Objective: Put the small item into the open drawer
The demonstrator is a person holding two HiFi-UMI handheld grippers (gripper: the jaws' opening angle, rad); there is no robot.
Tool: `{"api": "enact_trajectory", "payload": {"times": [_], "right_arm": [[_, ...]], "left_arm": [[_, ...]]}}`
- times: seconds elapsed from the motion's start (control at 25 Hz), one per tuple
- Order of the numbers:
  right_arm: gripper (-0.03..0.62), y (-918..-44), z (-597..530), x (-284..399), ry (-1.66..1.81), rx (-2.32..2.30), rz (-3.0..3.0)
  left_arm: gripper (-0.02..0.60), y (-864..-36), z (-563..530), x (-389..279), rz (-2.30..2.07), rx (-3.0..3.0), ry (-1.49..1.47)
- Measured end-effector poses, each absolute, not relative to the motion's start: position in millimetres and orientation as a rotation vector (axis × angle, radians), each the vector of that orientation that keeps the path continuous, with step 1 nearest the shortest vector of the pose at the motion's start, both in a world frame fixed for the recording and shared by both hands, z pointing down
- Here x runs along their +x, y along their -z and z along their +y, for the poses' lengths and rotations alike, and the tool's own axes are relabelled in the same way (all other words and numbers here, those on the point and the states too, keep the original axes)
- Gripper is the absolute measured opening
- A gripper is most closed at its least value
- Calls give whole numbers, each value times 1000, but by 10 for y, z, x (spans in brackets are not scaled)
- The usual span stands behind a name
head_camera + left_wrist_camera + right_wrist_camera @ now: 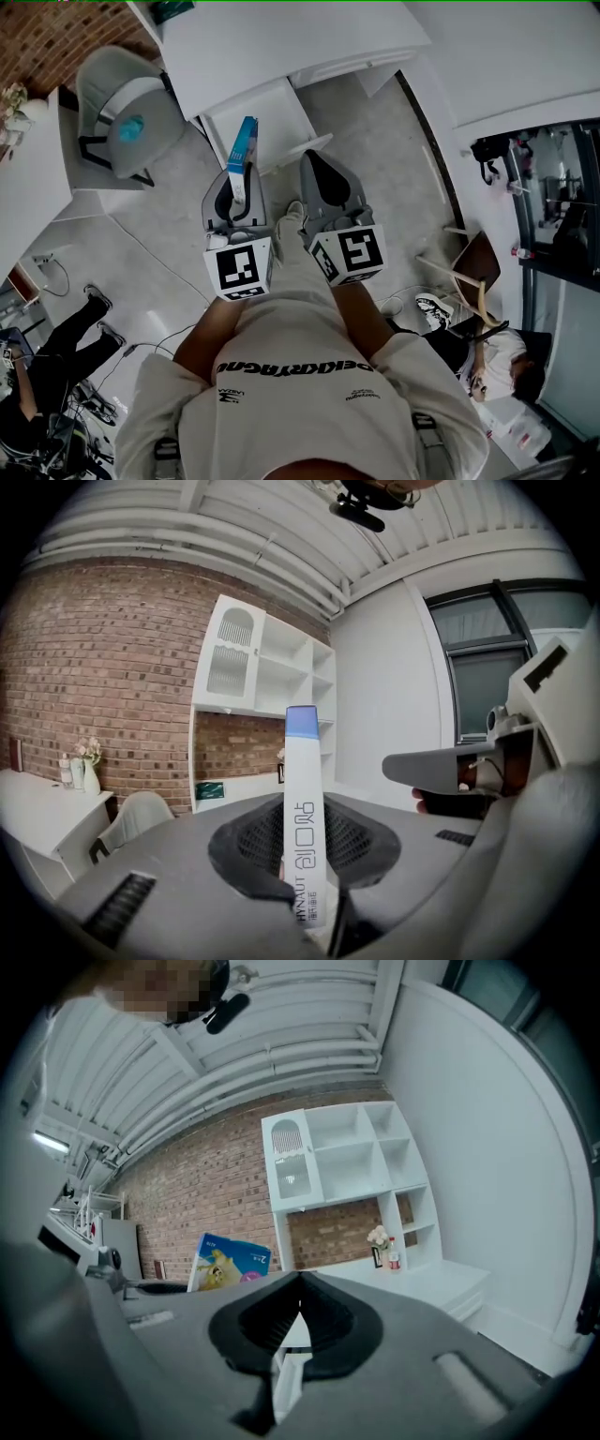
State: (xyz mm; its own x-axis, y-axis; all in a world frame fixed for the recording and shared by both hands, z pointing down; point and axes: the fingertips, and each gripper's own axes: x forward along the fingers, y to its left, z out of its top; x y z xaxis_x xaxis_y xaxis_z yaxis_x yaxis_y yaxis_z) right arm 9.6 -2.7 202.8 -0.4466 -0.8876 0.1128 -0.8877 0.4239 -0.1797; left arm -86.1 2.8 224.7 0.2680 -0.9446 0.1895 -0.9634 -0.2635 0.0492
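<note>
My left gripper (238, 192) is shut on a slim white box with a blue top (244, 148), which stands upright between its pads. In the left gripper view the box (305, 808) rises from the jaws, edge-on. The open white drawer (267, 120) lies just beyond the box, pulled out from the white cabinet (281, 42). My right gripper (315, 167) sits close beside the left one, its jaws closed together with nothing in them. The right gripper view shows the box's blue printed face (231, 1260) off to the left.
A grey chair (127, 112) stands left of the drawer beside a white desk (33, 187). One person sits at the lower left (47, 361), another at the lower right (502, 366) near a wooden chair (473, 272). White wall shelves (267, 682) hang on the brick wall.
</note>
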Motion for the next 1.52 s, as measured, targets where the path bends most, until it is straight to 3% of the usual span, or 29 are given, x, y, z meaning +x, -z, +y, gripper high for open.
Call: {"api": "enact_trajectory", "payload": {"times": [0.64,1.52], "right_arm": [[-2,-2857,-1168,306,-462,1480,-2609],[-2,-3847,-1700,-70,-661,1488,-2460]], "left_arm": [[67,-3120,-1056,-529,-1789,2223,-367],[67,-4231,-1589,-944,-1690,2106,-561]]}}
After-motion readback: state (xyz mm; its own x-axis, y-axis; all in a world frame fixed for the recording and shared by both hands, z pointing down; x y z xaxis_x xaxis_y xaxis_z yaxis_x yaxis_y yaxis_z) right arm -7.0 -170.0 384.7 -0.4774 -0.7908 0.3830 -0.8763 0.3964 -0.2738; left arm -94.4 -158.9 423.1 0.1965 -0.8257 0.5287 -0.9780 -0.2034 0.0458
